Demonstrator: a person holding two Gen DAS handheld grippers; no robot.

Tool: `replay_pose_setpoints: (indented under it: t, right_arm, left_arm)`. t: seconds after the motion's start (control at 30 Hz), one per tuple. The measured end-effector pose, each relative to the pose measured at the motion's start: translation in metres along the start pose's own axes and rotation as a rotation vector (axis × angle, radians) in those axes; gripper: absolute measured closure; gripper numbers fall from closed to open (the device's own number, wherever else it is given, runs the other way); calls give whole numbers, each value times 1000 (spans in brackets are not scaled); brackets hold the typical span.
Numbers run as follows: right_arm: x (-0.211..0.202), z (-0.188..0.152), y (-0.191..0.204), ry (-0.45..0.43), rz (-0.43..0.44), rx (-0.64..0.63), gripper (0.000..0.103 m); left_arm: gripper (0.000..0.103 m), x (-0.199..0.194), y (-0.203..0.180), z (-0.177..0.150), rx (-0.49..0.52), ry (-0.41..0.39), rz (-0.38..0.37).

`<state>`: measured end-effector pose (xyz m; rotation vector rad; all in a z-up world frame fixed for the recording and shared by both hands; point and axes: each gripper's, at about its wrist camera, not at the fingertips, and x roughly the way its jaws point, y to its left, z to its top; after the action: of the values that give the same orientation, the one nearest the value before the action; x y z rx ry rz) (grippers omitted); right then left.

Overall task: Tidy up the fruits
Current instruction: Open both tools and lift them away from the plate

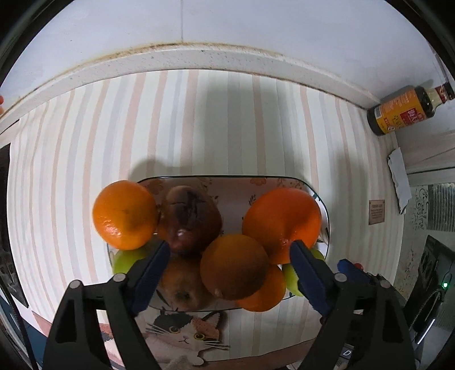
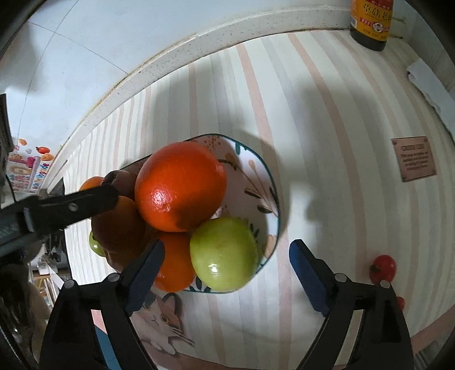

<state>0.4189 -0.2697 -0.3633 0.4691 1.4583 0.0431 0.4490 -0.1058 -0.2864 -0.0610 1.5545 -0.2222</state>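
fruits: glossy oranges (image 2: 179, 185), green apple (image 2: 224, 253), heaped in bowl (image 2: 270, 182); both hand-held grippers, left (image 1: 230, 247) and right (image 2: 227, 247), gape empty.

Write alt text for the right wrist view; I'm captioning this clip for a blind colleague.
The open right gripper hovers over a patterned plate piled with fruit, a large orange on top and a green apple nearest its fingers. The left gripper reaches in from the left. A small tomato lies on the striped cloth, with a sauce bottle behind.
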Motion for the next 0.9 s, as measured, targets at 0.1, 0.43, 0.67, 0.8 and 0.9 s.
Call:
replay_pose_setpoints:
  t: [0.1,0.43,0.67,0.8,0.9]
  right_arm:
    - [-12,-5,7,-26,-80,-50,8]
    - [-41,-36,19,-45,-172,-126,8]
    - [-80,-64,31,-99,-160,-175,8]
    - [-115,-87,40,-151,-156,-213,8]
    - [-142,-104,46,-184,-152,-236,8]
  left_arm:
    - [16,-11,5,-8,-9,-34,11]
    - [16,-36,22,-74,-26,-153,210]
    - [16,-58,31,-120,-42,-203,213]
    - [16,-85,26,-147,-46,-255,196]
    - [16,-111,22,-168,-41,-301,188]
